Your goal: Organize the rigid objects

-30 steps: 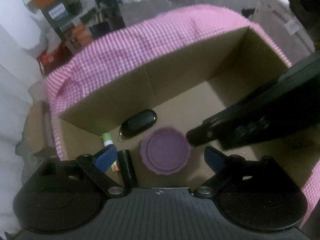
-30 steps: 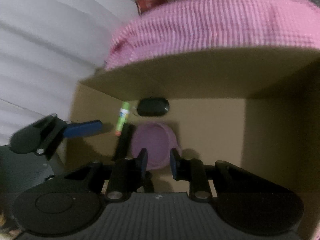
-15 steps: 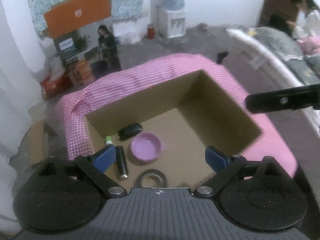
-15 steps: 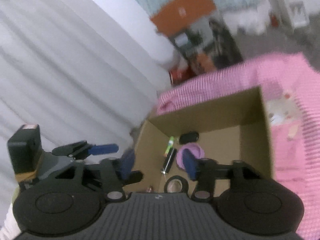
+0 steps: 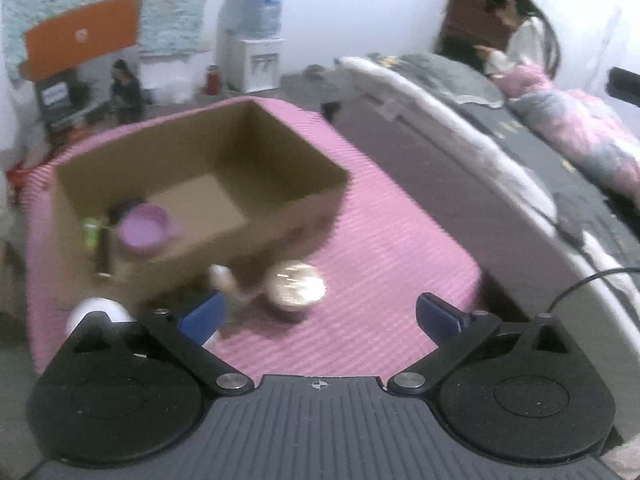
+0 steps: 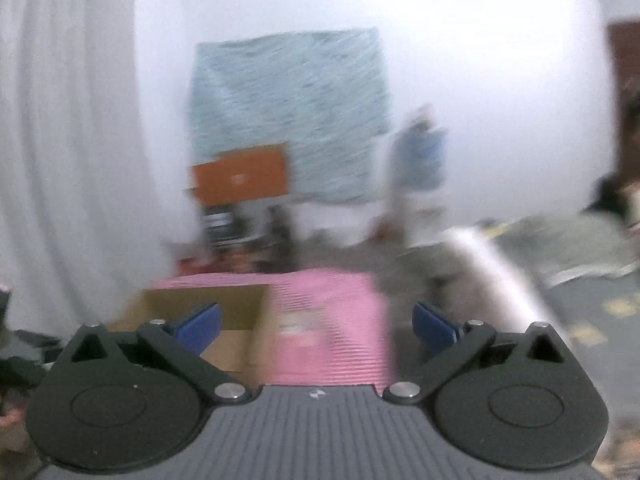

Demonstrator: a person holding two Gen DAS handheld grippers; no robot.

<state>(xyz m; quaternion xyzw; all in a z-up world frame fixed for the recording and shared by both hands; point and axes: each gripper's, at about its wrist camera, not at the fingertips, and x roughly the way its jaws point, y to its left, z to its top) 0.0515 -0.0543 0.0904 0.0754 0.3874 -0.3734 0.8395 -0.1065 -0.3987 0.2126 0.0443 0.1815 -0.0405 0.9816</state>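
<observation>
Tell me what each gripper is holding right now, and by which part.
Nothing is held. The left gripper and the right gripper both stand open with bare pads; the round gold-topped object lies untouched on the pink cloth.

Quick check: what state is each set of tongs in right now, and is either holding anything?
Left tongs: open, holding nothing.
Right tongs: open, holding nothing.

We see a brown cardboard box point(image 5: 280, 184) on a pink-and-white checked cloth point(image 5: 384, 272). Inside it lie a purple lid point(image 5: 144, 229) and a green-capped stick point(image 5: 91, 231). A gold-topped round tin point(image 5: 297, 286) sits outside, and both tools carry blue pads point(image 5: 202, 314).
</observation>
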